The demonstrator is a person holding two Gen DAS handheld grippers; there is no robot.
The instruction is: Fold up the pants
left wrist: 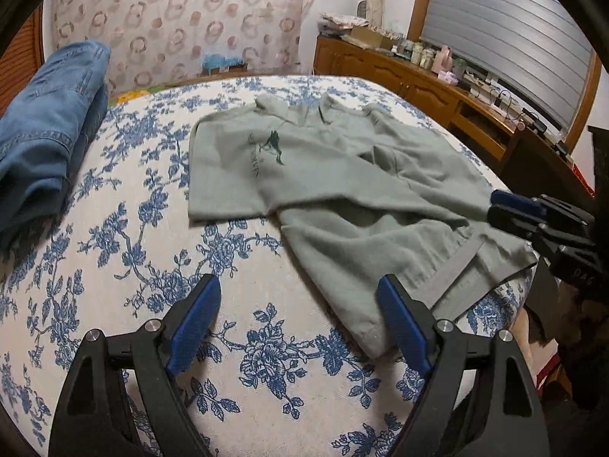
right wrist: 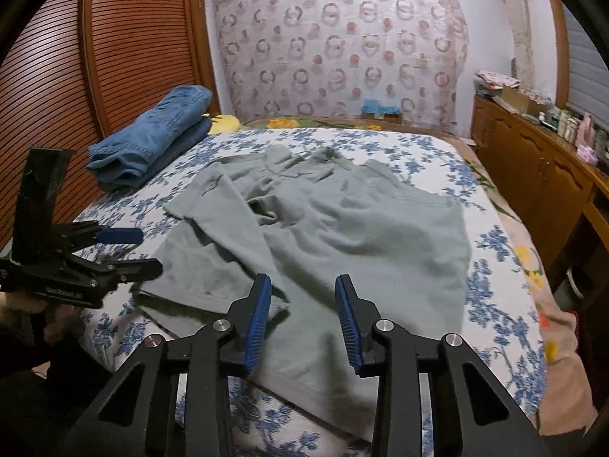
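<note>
**Grey-green pants spread on the bed, both claws over the near edge**

The grey-green pants lie rumpled across the middle of a bed covered with a white bedspread printed with blue flowers. One leg is folded over so a dark printed motif shows on its upper face. A band of hem runs along the end nearest the cameras.

The left claw has its blue pads wide apart with nothing between them; one pad sits just beside the near corner of the pants, the other over bare bedspread. The right claw is partly apart above the cloth's near edge; its pads press on nothing.

Folded blue jeans are stacked at the far left side of the bed, well apart from the pants. A wooden sideboard stands along the right wall.
</note>
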